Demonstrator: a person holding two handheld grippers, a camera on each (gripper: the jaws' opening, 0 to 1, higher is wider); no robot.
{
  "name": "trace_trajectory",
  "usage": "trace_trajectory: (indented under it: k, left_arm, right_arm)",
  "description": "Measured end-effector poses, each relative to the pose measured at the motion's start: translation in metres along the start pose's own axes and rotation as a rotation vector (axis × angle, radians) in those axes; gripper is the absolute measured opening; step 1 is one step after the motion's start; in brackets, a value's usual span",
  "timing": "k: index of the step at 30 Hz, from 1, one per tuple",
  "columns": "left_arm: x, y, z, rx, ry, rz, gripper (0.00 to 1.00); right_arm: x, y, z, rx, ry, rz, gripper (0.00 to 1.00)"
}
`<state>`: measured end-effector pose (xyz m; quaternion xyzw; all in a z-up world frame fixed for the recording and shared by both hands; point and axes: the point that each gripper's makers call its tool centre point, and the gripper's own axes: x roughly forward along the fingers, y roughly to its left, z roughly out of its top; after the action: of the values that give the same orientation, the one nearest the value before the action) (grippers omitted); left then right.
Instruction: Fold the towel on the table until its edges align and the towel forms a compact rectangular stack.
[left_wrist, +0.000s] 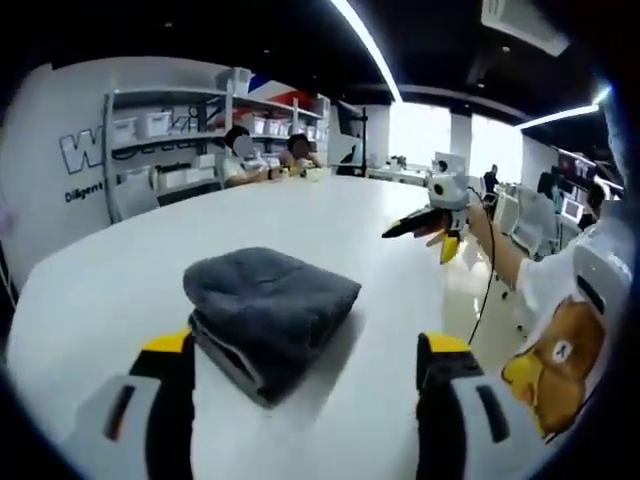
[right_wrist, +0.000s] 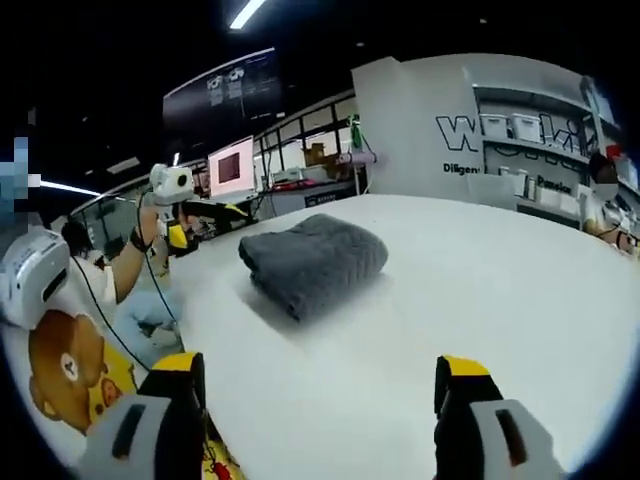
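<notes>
1. Towel: the dark grey plush towel (left_wrist: 268, 318) lies folded into a compact stack on the white round-edged table (left_wrist: 120, 270), with bare tabletop on all sides.
2. Left gripper (left_wrist: 305, 400): black, yellow-tipped jaws spread wide, holding nothing, raised just short of the towel's folded layered edge.
3. Right gripper (right_wrist: 320, 405): jaws likewise wide apart and empty, well back from the towel (right_wrist: 312, 262); in the left gripper view it (left_wrist: 432, 232) hangs off the table's far side.
4. Shelving (left_wrist: 170, 140) with white bins stands beyond the table.
</notes>
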<state>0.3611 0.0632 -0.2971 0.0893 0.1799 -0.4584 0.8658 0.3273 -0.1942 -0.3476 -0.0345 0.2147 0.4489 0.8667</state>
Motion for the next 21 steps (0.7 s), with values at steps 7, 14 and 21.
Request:
trace_trajectory:
  k: [7, 14, 21]
  left_arm:
    - [0.046, 0.021, 0.024, 0.034, -0.031, -0.055, 0.97]
    - [0.086, 0.045, 0.022, 0.048, -0.016, -0.100, 0.97]
    - [0.108, 0.048, 0.020, 0.090, -0.104, -0.159, 0.97]
  right_arm:
    - [-0.006, 0.004, -0.003, 0.001, -0.006, 0.005, 1.00]
    - [-0.010, 0.005, -0.003, 0.001, -0.005, 0.001, 1.00]
    - [-0.010, 0.005, 0.001, -0.012, -0.003, -0.004, 1.00]
